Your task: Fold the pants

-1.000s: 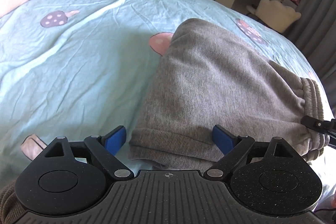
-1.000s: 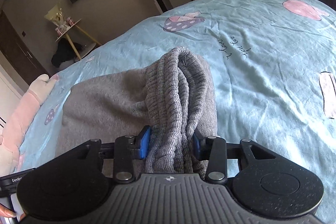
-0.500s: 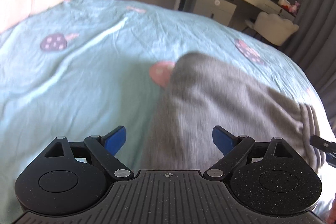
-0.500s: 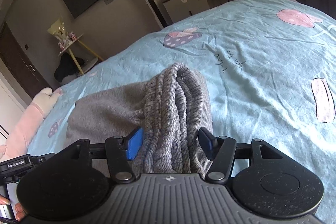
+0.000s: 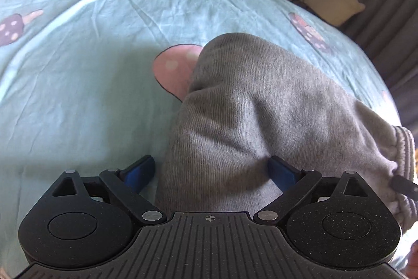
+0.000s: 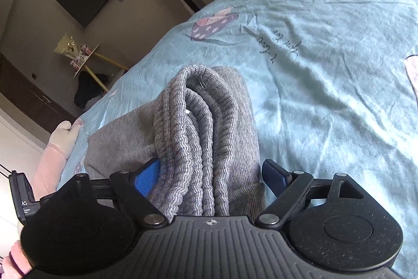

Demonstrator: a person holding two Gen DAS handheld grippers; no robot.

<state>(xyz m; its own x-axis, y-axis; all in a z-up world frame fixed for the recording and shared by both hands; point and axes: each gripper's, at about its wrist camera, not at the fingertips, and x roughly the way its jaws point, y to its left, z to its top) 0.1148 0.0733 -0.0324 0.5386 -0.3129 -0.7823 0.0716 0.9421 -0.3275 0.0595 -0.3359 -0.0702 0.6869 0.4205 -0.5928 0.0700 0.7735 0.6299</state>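
While its jaws open, right claw [image 6: 211, 174] straddles pants [image 6: 209, 122].

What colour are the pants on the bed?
The pants are grey, with a ribbed grey waistband. The colour shows best in the left wrist view.

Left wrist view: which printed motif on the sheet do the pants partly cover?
The pink mushroom beside the folded grey pants; the purple motifs lie fully uncovered.
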